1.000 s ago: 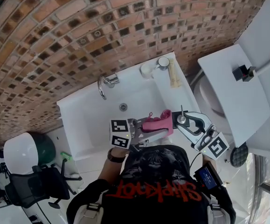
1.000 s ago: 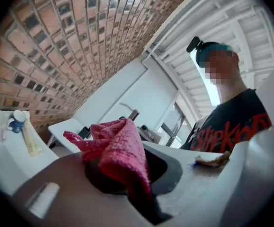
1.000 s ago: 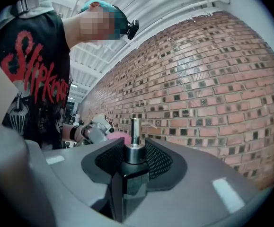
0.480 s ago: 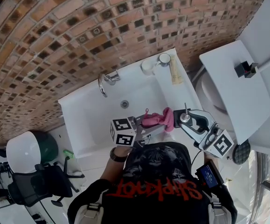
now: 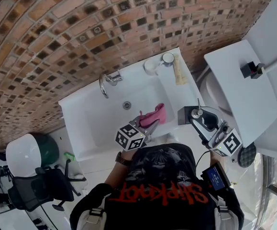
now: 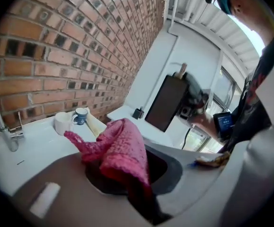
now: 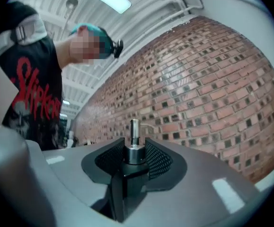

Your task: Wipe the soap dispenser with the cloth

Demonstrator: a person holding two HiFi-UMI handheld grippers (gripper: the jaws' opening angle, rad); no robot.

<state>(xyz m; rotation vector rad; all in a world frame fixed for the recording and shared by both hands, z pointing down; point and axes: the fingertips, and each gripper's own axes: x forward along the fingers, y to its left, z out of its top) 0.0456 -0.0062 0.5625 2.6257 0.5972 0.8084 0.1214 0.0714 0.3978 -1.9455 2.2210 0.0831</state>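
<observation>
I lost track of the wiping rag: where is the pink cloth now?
In the head view the pink cloth hangs from the left gripper over the sink basin, just left of the soap dispenser held in the right gripper.

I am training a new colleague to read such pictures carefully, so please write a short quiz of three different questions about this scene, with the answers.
1. Multiple choice: what do the left tongs hold? A) a sponge B) a pink cloth C) nothing
2. True or false: the cloth is touching the soap dispenser held in the right tongs.
3. Fill in: on the sink rim by the wall, a white cup stands beside a blue ____.
Key: 1 B; 2 false, they are apart; 3 mug.
</observation>
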